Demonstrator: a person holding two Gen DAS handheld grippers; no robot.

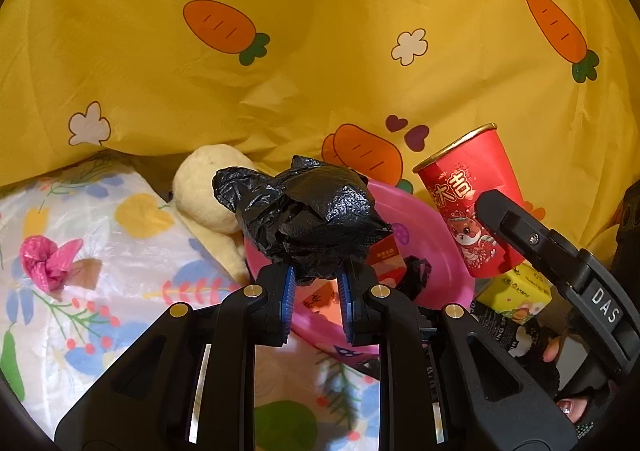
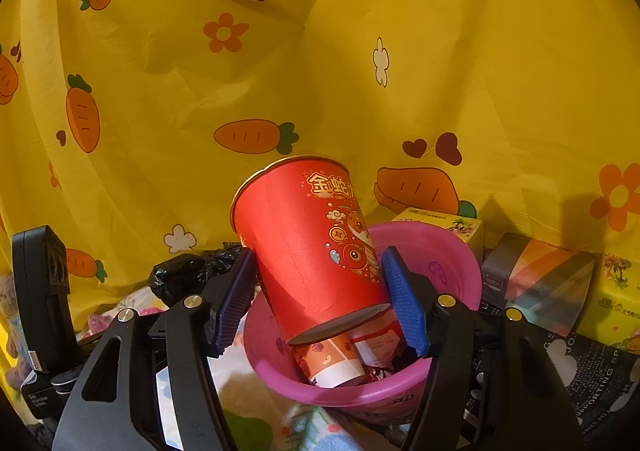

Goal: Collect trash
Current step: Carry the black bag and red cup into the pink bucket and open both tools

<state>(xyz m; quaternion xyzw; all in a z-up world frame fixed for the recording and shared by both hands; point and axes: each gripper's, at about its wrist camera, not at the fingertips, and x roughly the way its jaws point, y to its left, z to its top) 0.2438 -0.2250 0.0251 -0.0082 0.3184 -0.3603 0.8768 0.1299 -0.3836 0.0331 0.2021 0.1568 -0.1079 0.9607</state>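
L view: my left tool [image 1: 316,283] pinching black bag wad [image 1: 304,211], held over pink tub [image 1: 436,263] to drop in.
R view: my right tool [image 2: 320,299] squeezing red cup [image 2: 308,247], tipped above tub w/ other trash inside.

Black left gripper [image 1: 316,291] with ribbed blue pads [image 1: 289,299], brass screws.

Yellow sheet [image 1: 320,51] printed with orange carrots, white flowers and dark hearts hangs creased across the whole far side, hiding any wall. Near surface is covered by a glossy white floral cloth [image 1: 100,271]. At far right, small printed boxes [image 2: 536,279] stand in a row against the yellow sheet. Light is warm and dim, with soft shadows on the folds.
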